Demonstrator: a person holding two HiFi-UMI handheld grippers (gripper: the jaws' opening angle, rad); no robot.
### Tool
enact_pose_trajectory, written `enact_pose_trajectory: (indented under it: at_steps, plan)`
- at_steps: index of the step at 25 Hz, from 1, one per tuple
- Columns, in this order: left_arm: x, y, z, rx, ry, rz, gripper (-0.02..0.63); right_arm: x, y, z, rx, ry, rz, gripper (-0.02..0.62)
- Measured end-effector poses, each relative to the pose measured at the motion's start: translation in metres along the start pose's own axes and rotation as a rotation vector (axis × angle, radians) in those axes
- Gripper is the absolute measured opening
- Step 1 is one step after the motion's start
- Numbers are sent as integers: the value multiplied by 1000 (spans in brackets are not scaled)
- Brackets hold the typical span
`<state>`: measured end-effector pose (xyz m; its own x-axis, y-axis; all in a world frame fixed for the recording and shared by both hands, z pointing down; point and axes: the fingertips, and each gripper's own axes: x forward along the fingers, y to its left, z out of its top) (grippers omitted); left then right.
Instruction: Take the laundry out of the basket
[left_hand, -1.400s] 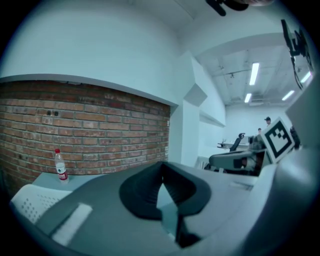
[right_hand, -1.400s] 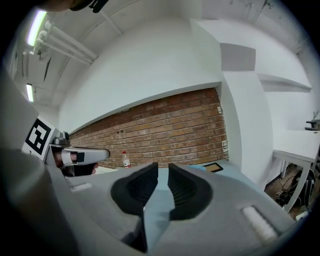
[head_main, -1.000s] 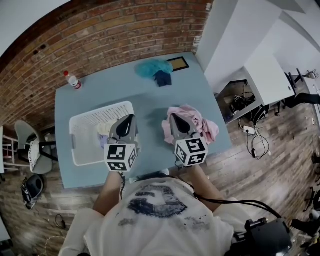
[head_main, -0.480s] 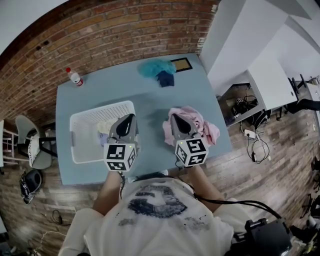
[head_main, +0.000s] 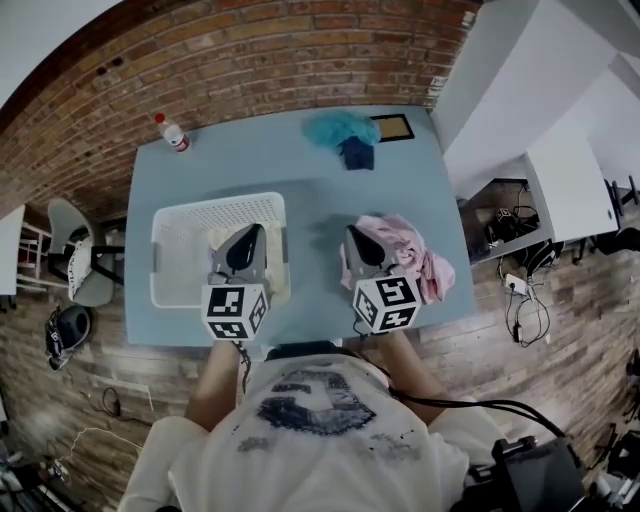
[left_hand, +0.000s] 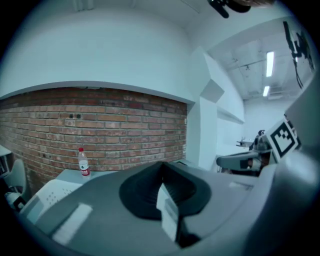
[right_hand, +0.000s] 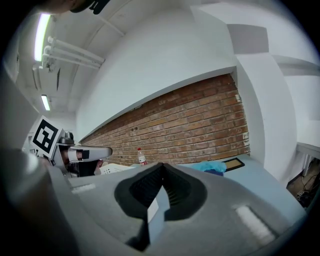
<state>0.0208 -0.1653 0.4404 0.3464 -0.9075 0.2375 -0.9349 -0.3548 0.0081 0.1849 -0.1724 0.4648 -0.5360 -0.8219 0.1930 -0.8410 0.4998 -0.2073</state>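
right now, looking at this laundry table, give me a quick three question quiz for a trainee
1. True or false: the pink laundry pile lies inside the white basket.
2. What stands at the table's far left corner? A) water bottle B) picture frame C) teal cloth
3. Fill in: the left gripper and right gripper both have jaws ____, with nothing between them.
Key: 1 false, it lies on the table, right of the basket. 2 A; the picture frame and teal cloth sit toward the far right. 3 shut.
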Motion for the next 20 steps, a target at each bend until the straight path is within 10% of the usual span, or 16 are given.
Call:
enact_pose_trajectory:
  at_steps: [20]
  plan:
    - [-42, 121, -17, -41, 21, 108, -11, 86, 100, -11, -19, 81, 127, -2]
